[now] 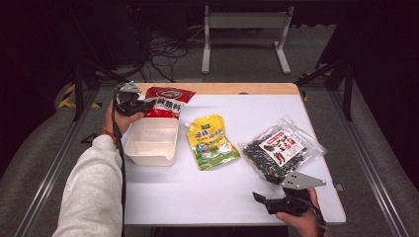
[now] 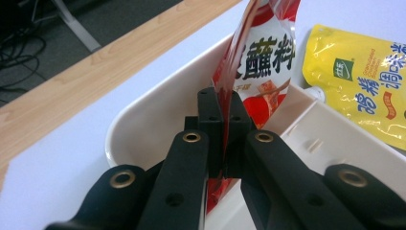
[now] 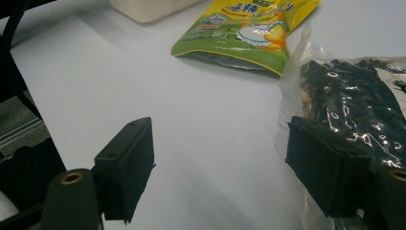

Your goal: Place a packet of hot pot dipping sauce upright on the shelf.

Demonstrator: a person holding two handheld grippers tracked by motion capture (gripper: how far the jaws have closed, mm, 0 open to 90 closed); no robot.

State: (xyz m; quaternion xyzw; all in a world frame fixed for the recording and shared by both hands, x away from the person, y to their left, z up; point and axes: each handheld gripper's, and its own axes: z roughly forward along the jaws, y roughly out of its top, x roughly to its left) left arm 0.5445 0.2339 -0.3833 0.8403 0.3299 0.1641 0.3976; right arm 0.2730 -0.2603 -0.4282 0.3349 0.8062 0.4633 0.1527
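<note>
Left gripper [image 2: 222, 139]: jaws clamped on glossy red pouch [image 2: 261, 57] | pouch: upright over cream plastic tray [image 1: 150, 143], far rim | right gripper [image 3: 220, 167]: jaws wide apart, holding nothing, beside clear seaweed bag [image 3: 354, 96].

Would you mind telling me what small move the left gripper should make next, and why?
Probably lower and release: the left gripper is shut on the red sauce packet, held upright over the white tray, which looks empty.
</note>
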